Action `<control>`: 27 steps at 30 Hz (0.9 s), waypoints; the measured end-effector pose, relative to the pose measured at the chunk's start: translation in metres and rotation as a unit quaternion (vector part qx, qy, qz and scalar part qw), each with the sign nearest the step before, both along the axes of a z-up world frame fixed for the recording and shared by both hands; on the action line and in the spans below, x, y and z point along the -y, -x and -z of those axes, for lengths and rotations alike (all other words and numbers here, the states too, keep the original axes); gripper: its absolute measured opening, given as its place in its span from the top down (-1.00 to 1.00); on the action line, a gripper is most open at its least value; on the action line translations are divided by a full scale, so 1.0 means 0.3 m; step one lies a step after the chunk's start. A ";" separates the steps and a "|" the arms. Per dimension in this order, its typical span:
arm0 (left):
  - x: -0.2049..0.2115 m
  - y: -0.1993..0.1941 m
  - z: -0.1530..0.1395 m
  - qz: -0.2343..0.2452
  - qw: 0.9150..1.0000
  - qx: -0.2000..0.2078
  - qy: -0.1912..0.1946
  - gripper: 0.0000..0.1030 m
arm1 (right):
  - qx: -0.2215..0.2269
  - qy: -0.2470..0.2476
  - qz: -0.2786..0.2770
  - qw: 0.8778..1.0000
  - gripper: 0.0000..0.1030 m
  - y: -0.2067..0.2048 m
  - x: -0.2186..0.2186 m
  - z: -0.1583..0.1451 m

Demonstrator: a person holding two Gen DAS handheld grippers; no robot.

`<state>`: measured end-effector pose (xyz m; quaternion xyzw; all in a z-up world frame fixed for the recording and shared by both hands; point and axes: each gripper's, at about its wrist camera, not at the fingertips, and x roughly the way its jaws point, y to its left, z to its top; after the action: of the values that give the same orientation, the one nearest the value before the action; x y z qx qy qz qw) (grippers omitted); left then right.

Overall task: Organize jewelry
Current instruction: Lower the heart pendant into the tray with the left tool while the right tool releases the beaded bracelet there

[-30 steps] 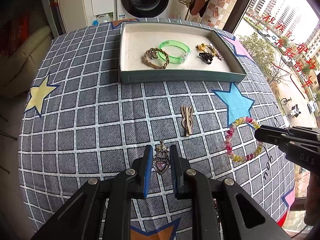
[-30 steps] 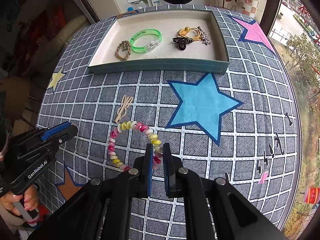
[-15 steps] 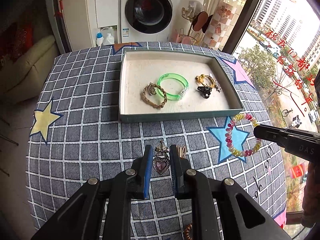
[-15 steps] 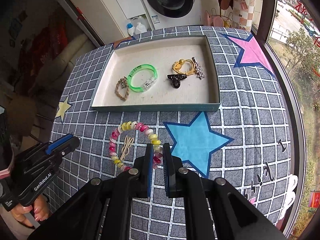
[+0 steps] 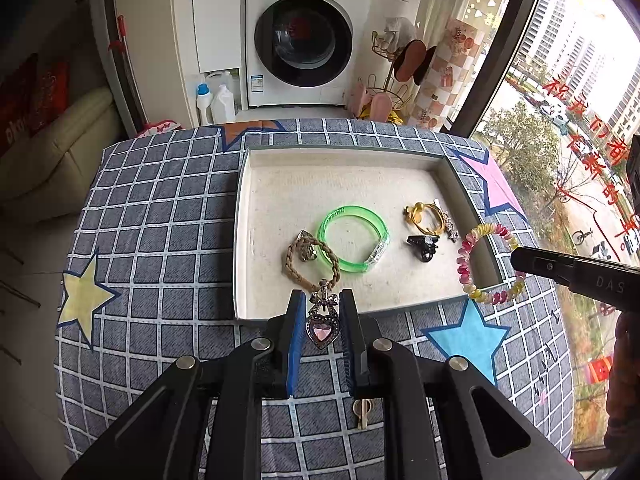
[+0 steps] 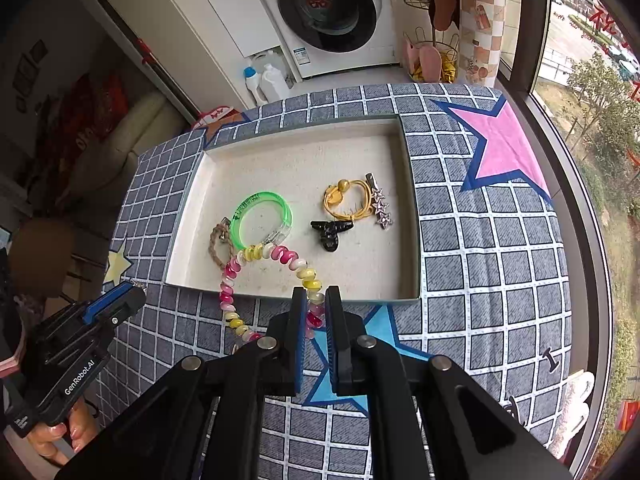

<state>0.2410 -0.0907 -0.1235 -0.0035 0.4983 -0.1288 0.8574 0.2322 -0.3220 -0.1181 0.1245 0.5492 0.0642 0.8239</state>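
Observation:
My left gripper (image 5: 319,308) is shut on a silver pendant with a pink heart stone (image 5: 323,326), held just above the near wall of the jewelry tray (image 5: 240,240). My right gripper (image 6: 316,304) is shut on a pink, yellow and white beaded bracelet (image 6: 256,254), which hangs over the tray's near wall (image 6: 296,302). In the left wrist view the bracelet (image 5: 466,252) dangles from the right gripper (image 5: 520,260) at the tray's right corner. Inside lie a green bangle (image 5: 352,240), a braided bracelet (image 5: 310,260), a gold hair tie (image 5: 424,216) and a black clip (image 5: 424,244).
A beige hair clip (image 5: 362,412) lies on the checked tablecloth (image 5: 160,220) under my left gripper. A sparkly star clip (image 6: 380,204) lies by the tray's right wall. A washing machine (image 5: 300,36), bottles (image 5: 216,100) and a window stand beyond the table.
Both grippers have moved forward and up toward the tray with the pendant and the beaded bracelet. The beige hair clip has slid from ahead of the left gripper to beneath it.

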 end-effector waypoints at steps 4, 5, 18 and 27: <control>0.021 -0.058 0.023 -0.008 1.000 -0.002 -0.006 0.43 | -0.002 0.000 0.001 1.000 0.81 -0.064 0.015 0.015; 0.026 -0.071 0.029 -0.010 1.000 -0.004 -0.008 0.43 | -0.003 -0.001 0.001 1.000 0.81 -0.080 0.020 0.021; 0.058 -0.202 0.133 -0.032 0.999 -0.030 -0.028 0.43 | -0.020 -0.012 0.024 0.999 0.81 -0.236 0.070 0.107; 0.083 -0.267 0.207 -0.036 0.998 -0.041 -0.039 0.43 | -0.038 -0.013 0.031 0.999 0.81 -0.316 0.085 0.191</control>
<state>0.3210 -0.1157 -0.1856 0.0065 0.5374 -0.0785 0.8397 0.3269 -0.3476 -0.1755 0.1544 0.5751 0.0406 0.8023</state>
